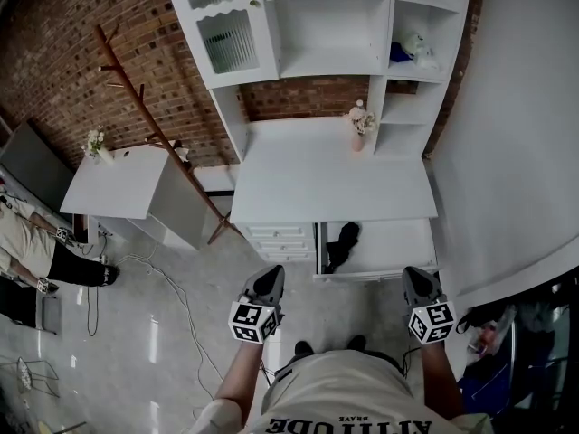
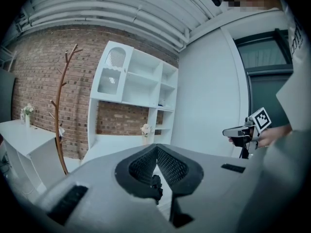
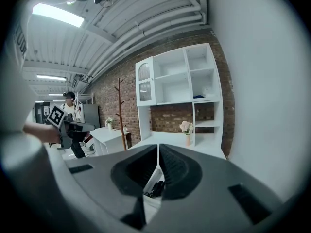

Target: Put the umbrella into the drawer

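Observation:
The black folded umbrella (image 1: 342,245) lies inside the open white drawer (image 1: 398,272) under the desk (image 1: 330,183). My left gripper (image 1: 270,279) and right gripper (image 1: 415,281) hang side by side in front of the drawer, apart from it, both shut with nothing in them. In the left gripper view the jaw tips meet (image 2: 156,147) and the umbrella (image 2: 155,182) shows below them. The right gripper view has its jaws closed (image 3: 158,146) with the umbrella (image 3: 155,188) and the drawer seen low through the gap.
A white shelf unit (image 1: 330,25) rises over the desk, which bears a flower vase (image 1: 359,123). A wooden coat rack (image 1: 149,116) leans left of the desk beside a white side table (image 1: 113,186). A person (image 1: 32,251) stands at far left; cables (image 1: 176,297) trail across the floor. A white wall (image 1: 516,152) bounds the right.

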### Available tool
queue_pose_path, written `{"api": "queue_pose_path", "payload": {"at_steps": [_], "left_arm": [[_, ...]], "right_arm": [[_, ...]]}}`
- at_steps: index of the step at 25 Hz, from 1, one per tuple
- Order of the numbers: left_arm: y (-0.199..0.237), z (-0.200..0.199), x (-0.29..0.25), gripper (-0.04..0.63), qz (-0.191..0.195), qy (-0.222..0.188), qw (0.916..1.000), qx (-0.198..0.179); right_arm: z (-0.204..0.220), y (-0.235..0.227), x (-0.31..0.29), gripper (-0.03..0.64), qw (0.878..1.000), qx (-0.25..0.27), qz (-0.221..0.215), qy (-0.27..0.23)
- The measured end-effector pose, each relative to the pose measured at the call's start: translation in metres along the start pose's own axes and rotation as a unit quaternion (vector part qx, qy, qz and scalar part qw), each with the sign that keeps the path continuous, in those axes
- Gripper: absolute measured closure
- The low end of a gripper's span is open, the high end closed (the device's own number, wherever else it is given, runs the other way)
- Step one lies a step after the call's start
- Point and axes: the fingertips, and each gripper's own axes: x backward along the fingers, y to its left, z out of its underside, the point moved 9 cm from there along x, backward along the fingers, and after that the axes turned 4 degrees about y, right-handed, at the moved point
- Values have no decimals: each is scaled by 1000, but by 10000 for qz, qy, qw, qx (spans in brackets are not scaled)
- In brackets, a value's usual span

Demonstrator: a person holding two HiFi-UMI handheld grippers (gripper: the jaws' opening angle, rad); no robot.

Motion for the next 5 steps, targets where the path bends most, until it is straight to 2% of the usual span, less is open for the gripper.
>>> {"api": "queue_pose_path", "payload": {"at_steps": [5], "left_arm": [[-5, 1, 0, 571, 9, -59, 10000, -9]], "right_arm": [[2, -3, 5, 583, 10000, -15, 20, 6]]}}
